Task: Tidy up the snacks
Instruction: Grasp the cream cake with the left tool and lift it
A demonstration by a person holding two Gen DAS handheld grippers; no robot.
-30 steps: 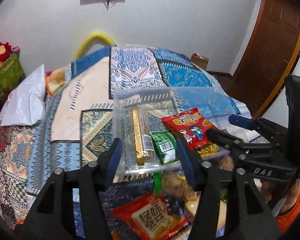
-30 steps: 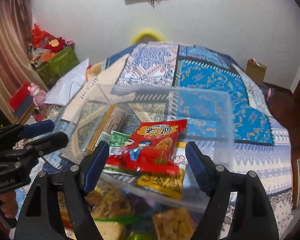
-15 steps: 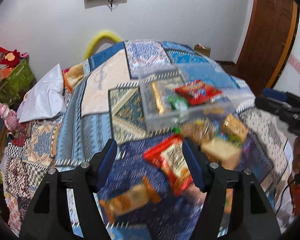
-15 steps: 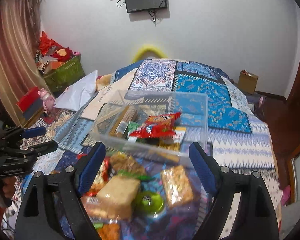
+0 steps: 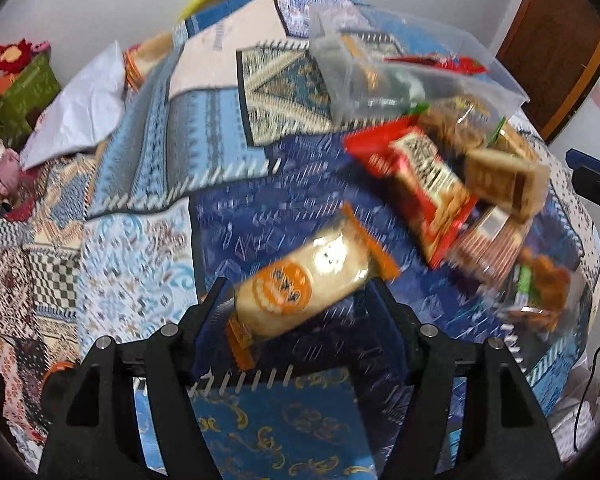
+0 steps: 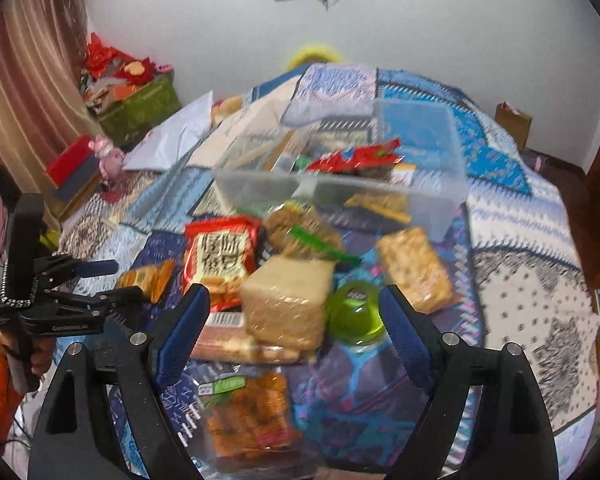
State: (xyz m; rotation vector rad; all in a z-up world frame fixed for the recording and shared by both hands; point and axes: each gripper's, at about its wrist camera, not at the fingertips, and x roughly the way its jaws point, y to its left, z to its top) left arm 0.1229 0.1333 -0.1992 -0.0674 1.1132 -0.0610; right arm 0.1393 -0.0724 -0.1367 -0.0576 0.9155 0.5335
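Left wrist view: the left gripper (image 5: 300, 308) has its fingers spread apart above the patchwork quilt (image 5: 140, 200). An orange-ended bread packet (image 5: 308, 280) lies slantwise in the gap between the blue pads; whether either pad touches it cannot be told through the blur. Beyond it, up and to the right, lies a red snack bag (image 5: 420, 176) with bold characters, and just beside that a tan cake block (image 5: 504, 176) in clear wrap. A clear plastic bin (image 5: 400, 72) stands farther back on the quilt, with a red packet (image 5: 440, 62) and other snacks inside. A white plastic bag (image 5: 80, 108) rests at the quilt's left edge.

Right wrist view: the right gripper (image 6: 296, 328) is likewise wide open, clamped on nothing. Between its blue pads sit the cake block (image 6: 288, 304) and, just beside it to the right, a green jelly cup (image 6: 356, 312). The red snack bag (image 6: 220, 260) lies to the block's left, a flat cracker packet (image 6: 416, 268) to the right, and an orange snack pouch (image 6: 248, 412) nearer the camera. The bin (image 6: 340, 184) stands behind them all, the red packet (image 6: 360, 158) riding on top of its contents. At the left the other gripper (image 6: 100, 284) shows, its fingers apart over the bread packet (image 6: 148, 278).
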